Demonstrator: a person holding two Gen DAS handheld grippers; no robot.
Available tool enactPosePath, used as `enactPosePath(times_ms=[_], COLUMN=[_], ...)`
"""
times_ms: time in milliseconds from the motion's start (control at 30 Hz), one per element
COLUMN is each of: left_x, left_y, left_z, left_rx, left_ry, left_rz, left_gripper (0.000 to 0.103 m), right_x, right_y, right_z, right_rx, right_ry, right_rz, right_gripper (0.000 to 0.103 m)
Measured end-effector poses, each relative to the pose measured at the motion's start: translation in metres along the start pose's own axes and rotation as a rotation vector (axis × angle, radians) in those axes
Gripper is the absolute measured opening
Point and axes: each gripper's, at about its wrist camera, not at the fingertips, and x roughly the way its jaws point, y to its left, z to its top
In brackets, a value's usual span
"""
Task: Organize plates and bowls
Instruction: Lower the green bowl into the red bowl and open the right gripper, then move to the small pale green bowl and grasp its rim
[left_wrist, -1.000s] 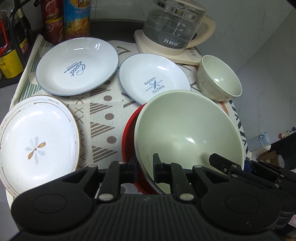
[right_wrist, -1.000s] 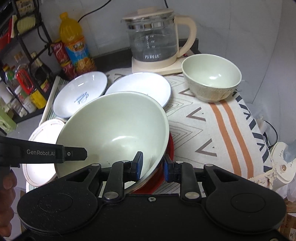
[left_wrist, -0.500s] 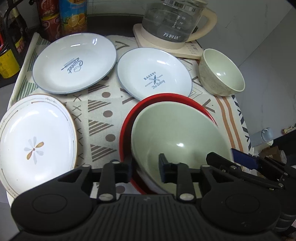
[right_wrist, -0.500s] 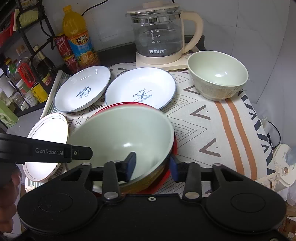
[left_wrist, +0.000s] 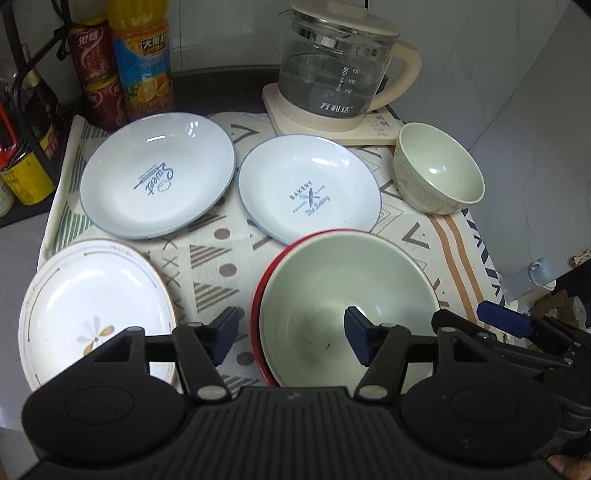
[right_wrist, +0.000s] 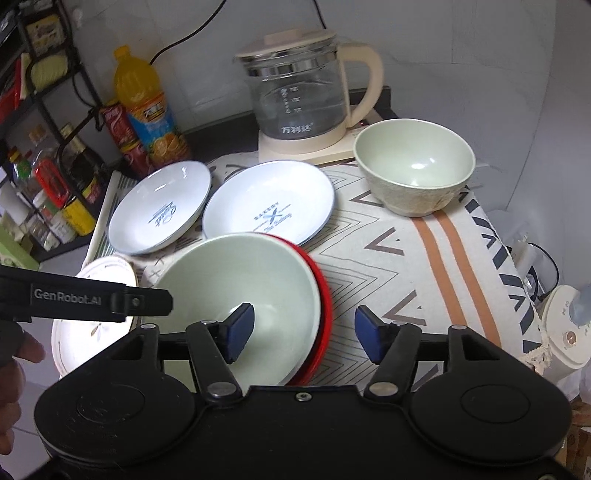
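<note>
A large pale green bowl (left_wrist: 343, 291) sits nested in a red bowl (left_wrist: 258, 306); they also show in the right wrist view as the green bowl (right_wrist: 240, 280) and the red bowl (right_wrist: 325, 295). My left gripper (left_wrist: 290, 336) is open, straddling the near left rim. My right gripper (right_wrist: 304, 332) is open, straddling the near right rim. A small green bowl (left_wrist: 439, 173) (right_wrist: 413, 166) stands at the far right. Two white plates, "Sweet" (left_wrist: 159, 177) and "Bakery" (left_wrist: 310, 192), lie behind. A white flower plate (left_wrist: 92, 314) lies at the left.
A glass kettle (left_wrist: 332, 74) on its base stands at the back. A juice bottle (left_wrist: 144, 59), red cans (left_wrist: 96, 74) and a rack with bottles (right_wrist: 48, 177) are at the back left. The patterned cloth (right_wrist: 424, 266) drops off at the right edge.
The green bowl was held tilted above the red bowl, then lowered into it. Both grippers have opened and let go of its rim.
</note>
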Motion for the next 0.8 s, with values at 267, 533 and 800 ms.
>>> enactPosePath(times_ms=[267, 533, 800], left_x=[0.01, 0.034, 0.065], left_y=[-0.008, -0.033, -0.063], left_z=[0.026, 0.055, 0.092], left_rx=[0.019, 0.086, 0.123], left_ry=[-0.02, -0.017, -0.019], left_rz=[-0.032, -0.068, -0.103], left_gripper=[0.066, 0.067, 0.067], right_x=[0.003, 0.009, 0.017], right_y=[-0.015, -0.042, -0.072], right_z=[0.009, 0.024, 0.048], right_rx=[0.062, 0.163, 0.252], right_ry=[-0.022, -0.05, -0.111], right_rz=[-0.03, -0.066, -0.143], right_gripper=[0.068, 0.077, 0.081])
